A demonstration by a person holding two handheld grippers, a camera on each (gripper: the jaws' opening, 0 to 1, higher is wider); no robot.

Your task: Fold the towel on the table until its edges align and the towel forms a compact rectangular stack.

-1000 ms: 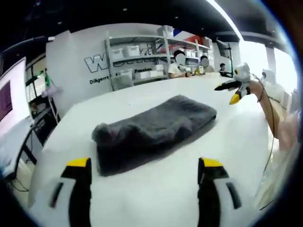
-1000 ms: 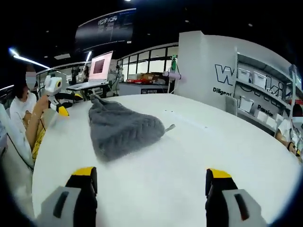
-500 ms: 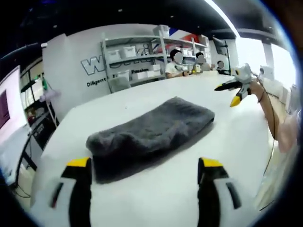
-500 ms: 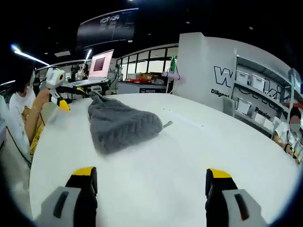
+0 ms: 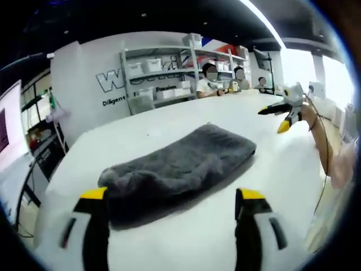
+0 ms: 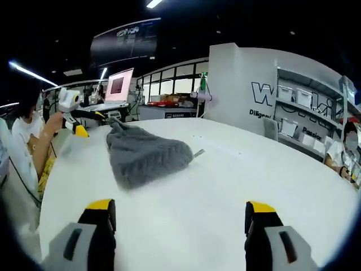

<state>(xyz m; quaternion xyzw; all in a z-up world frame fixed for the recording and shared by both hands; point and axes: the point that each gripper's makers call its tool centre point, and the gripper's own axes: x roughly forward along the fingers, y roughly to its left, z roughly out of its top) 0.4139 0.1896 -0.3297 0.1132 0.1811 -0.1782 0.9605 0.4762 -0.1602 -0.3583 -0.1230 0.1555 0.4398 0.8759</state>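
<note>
Left gripper (image 5: 172, 226): two black jaws with yellow tips, grey-white housings behind, each with a dark slot. Right gripper (image 6: 180, 237): same build, black jaws, yellow tips, grey housings with slots. Seen from across, each gripper has a white body, black jaws, yellow tips. Thin cable along the forearm (image 5: 322, 148).
</note>
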